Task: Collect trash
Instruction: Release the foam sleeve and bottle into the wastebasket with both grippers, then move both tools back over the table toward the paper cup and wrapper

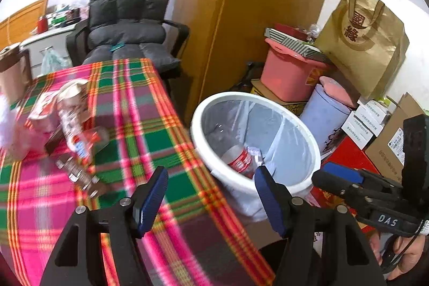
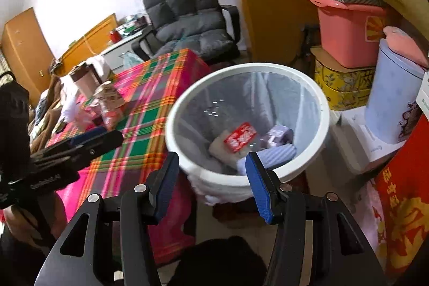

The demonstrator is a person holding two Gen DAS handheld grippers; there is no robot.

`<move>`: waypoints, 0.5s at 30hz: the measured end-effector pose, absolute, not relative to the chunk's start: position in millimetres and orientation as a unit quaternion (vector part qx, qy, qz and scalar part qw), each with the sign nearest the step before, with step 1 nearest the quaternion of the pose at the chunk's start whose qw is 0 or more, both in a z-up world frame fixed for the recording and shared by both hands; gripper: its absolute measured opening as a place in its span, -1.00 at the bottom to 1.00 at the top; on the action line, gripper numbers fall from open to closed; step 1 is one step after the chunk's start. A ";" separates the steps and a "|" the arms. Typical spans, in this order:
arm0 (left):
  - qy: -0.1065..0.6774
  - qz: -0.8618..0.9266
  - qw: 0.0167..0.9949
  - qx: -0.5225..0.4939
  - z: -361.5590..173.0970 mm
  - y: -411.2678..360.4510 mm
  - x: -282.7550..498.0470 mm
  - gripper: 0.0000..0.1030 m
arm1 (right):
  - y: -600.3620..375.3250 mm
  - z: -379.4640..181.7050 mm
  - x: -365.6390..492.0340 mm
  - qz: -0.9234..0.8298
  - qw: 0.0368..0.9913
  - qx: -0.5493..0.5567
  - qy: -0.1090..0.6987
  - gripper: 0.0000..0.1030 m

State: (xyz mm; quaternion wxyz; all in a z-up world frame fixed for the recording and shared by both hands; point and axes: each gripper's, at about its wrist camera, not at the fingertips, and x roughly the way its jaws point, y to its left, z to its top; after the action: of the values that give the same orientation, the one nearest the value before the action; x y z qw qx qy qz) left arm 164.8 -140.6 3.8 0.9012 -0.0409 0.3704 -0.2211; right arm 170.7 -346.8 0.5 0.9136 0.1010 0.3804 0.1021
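A white bin (image 1: 252, 98) (image 2: 268, 67) with a clear liner stands beside the plaid-covered table (image 1: 128, 103) (image 2: 150, 87). Inside it lie a red-labelled plastic bottle (image 1: 240, 160) (image 2: 240, 137), a pale wrapper (image 2: 278, 136) and a bluish striped piece (image 2: 276, 154). My right gripper (image 2: 211, 160) hovers open and empty over the bin's near rim. My left gripper (image 1: 210, 176) is open and empty above the table's edge by the bin. On the table's left lie a crushed bottle (image 1: 72, 109) (image 2: 110, 98) and brown wrappers (image 1: 80, 173).
A grey padded chair (image 1: 126, 18) stands behind the table. Right of the bin are a pink tub (image 1: 289, 74), a lavender container (image 1: 324, 117), a gold bag (image 1: 367, 42), cardboard boxes (image 1: 386, 144) and red cloth (image 2: 402, 205). A brown mug (image 1: 13, 71) stands at the table's far left.
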 end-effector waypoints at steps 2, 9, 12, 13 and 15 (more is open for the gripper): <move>0.370 -0.211 0.903 -0.047 3.1 -129.2 155.9 0.29 | -342.0 2.7 167.7 0.111 0.915 0.101 0.375 0.05; 0.372 -0.169 0.911 -0.060 -0.4 -89.9 129.4 0.29 | -316.6 4.3 157.0 0.144 0.915 0.094 0.365 0.05; 0.375 -0.155 0.912 -0.065 -3.5 -75.0 120.5 0.29 | -305.1 4.2 153.7 0.157 0.914 0.087 0.363 0.05; 0.375 -0.145 0.913 -0.067 -4.2 -68.7 116.8 0.29 | -301.4 4.1 153.1 0.159 0.914 0.083 0.363 0.05; 0.374 -0.135 0.915 -0.070 -5.1 -60.3 111.3 0.29 | -294.2 3.9 152.6 0.169 0.913 0.077 0.364 0.05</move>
State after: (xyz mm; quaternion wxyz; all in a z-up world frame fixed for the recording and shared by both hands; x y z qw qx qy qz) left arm 111.3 -60.3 -5.1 0.9148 -0.0703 0.3741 -0.1351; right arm 152.6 -294.2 3.9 0.9126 0.0768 0.3643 0.1690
